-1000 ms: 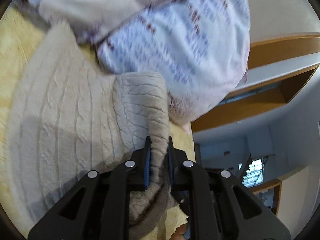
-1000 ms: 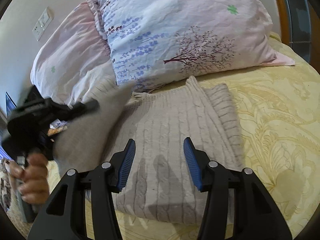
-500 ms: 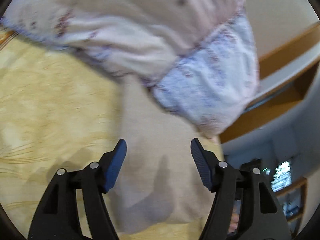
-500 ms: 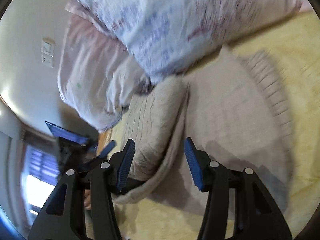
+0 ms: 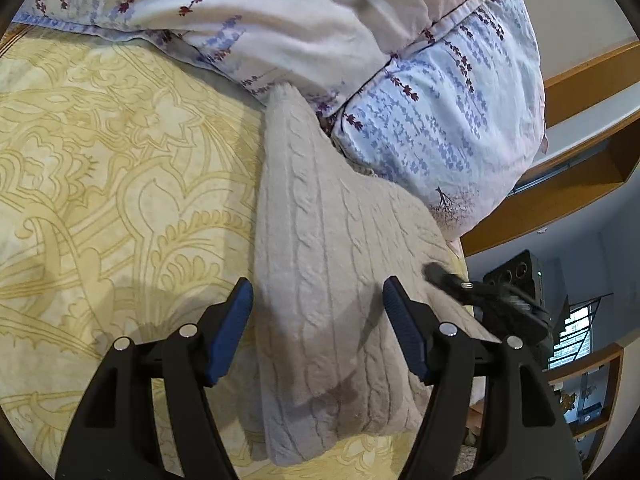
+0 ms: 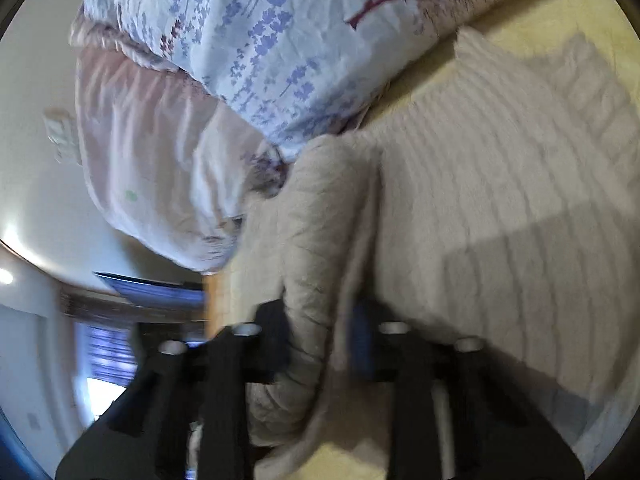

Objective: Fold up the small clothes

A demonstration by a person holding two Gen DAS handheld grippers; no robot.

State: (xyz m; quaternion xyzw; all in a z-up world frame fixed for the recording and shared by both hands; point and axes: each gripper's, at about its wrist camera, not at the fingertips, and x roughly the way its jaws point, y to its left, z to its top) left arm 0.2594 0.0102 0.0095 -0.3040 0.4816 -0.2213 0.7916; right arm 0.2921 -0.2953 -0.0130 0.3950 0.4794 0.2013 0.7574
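Note:
A beige cable-knit sweater point(image 5: 332, 280) lies folded on the yellow patterned bedspread point(image 5: 120, 184), its far end against the pillows. My left gripper point(image 5: 318, 332) is open and empty, just above the sweater's near part. My right gripper point(image 6: 322, 344) is closed on a rolled sleeve or edge fold of the sweater point(image 6: 316, 240) at its left side; this view is blurred. The right gripper also shows in the left wrist view point(image 5: 480, 292) at the sweater's right edge.
Floral blue and pink pillows point(image 5: 420, 92) lie at the head of the bed, touching the sweater. A wooden headboard and shelf point(image 5: 580, 184) stand on the right. The bed's edge runs close to the sweater's side point(image 6: 218, 300).
My left gripper let go of the sweater fold, opened and drew back. My right gripper moved to the sweater's left side and closed on its fold.

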